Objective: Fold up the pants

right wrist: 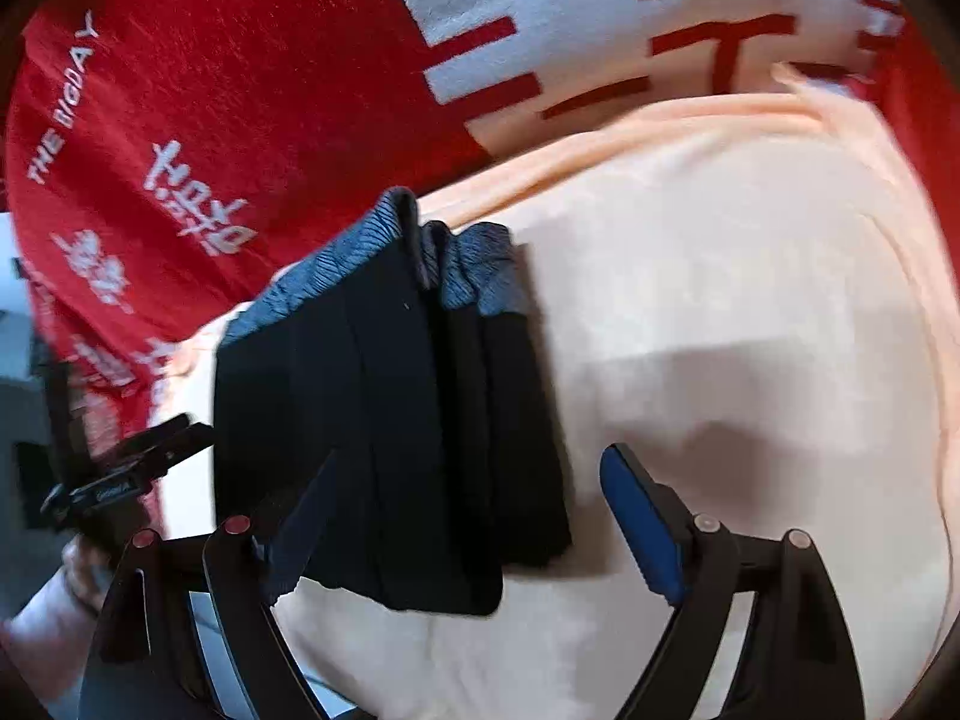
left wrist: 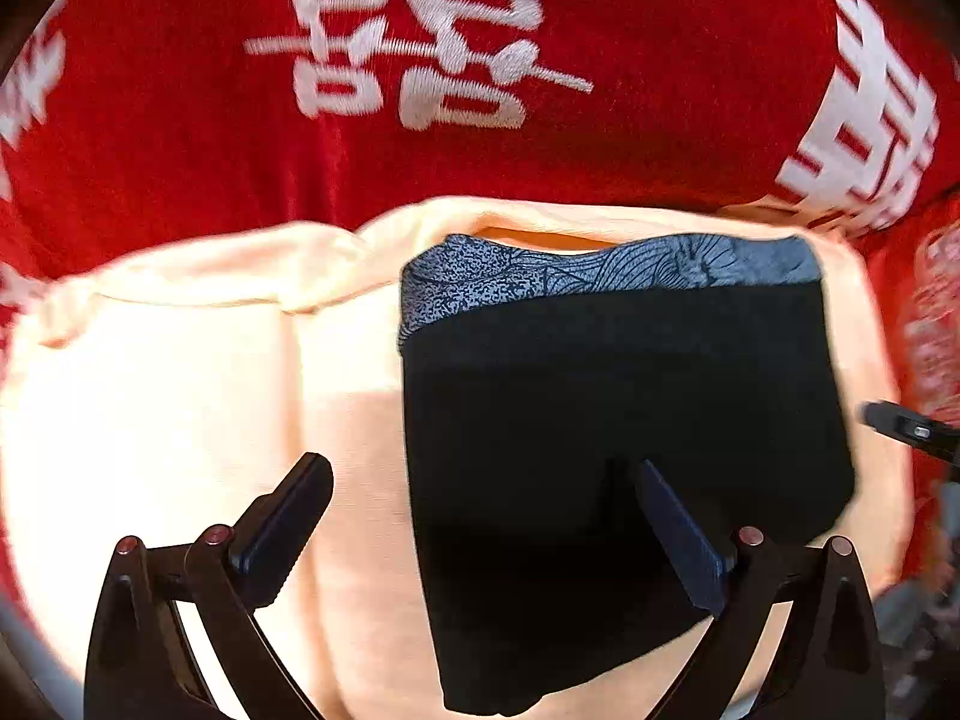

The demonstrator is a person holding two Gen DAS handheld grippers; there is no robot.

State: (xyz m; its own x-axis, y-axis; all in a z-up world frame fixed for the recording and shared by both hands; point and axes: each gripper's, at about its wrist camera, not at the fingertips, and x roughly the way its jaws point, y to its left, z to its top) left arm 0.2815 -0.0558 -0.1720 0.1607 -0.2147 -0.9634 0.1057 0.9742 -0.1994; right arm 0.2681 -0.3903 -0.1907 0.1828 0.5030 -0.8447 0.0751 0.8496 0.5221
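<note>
The folded black pants are the only raised thing on the cream cloth. To their left the cloth lies bare; to their right only a narrow strip is left. Beyond their patterned waistband the red blanket lies flat.

Black pants with a blue-grey patterned waistband — folded into a compact rectangle, lying flat on a pale peach cloth; the right wrist view shows stacked layers — waistband edges bunched.
</note>
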